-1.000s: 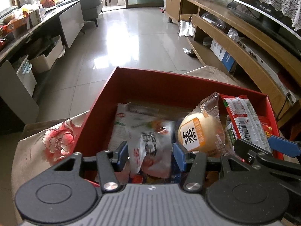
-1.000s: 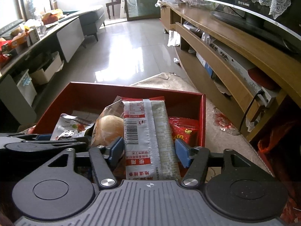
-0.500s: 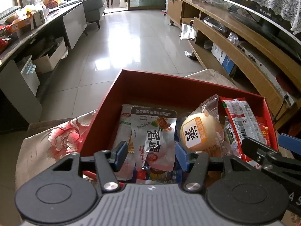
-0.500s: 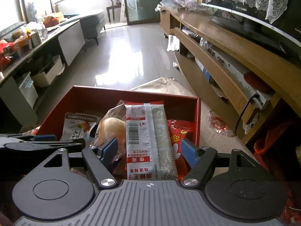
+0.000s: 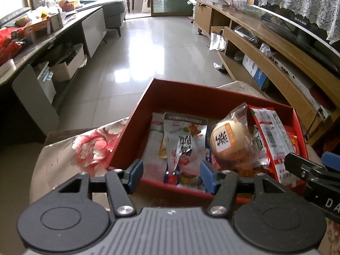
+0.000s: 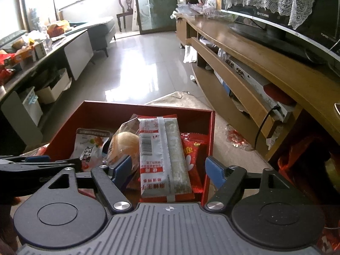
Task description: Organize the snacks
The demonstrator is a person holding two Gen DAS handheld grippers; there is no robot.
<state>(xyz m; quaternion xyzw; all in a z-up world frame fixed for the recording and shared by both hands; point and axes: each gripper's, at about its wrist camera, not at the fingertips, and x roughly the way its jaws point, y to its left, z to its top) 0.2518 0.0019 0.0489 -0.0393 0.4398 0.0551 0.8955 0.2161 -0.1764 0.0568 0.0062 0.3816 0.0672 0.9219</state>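
Left gripper: jaws opening, blue pads parted with clear gaps on both sides of the silver snack pouch, gripping nothing. Angled steeply downward, poised just above the near wall of the red box. Silver snack pouch standing propped inside the box toward its near-left corner, leaning on a flatter white packet behind it.

Right gripper: jaws opening too, spread wider than the long red-and-white noodle pack, pads clear of it on either side, holding nothing. Also tilted down, over the near-right corner of the box; right pad hanging outside the right wall, left pad inside. From the left wrist view, seen as a black linkage with a blue tip at the right edge of the box.

Inside the box, from left wall to right wall: white packet, silver snack pouch, a round bun in clear wrap with an orange-edged label, the noodle pack lying lengthwise with its barcode end toward the far wall, then a small red packet tucked against the right wall. More small wrappers along the near wall, too jumbled to tell apart.

Box resting on a floral cloth spread over a low surface, with its far wall close to the far edge of the cloth. Beyond that, shiny tiled floor, with a long wooden TV cabinet along the right.
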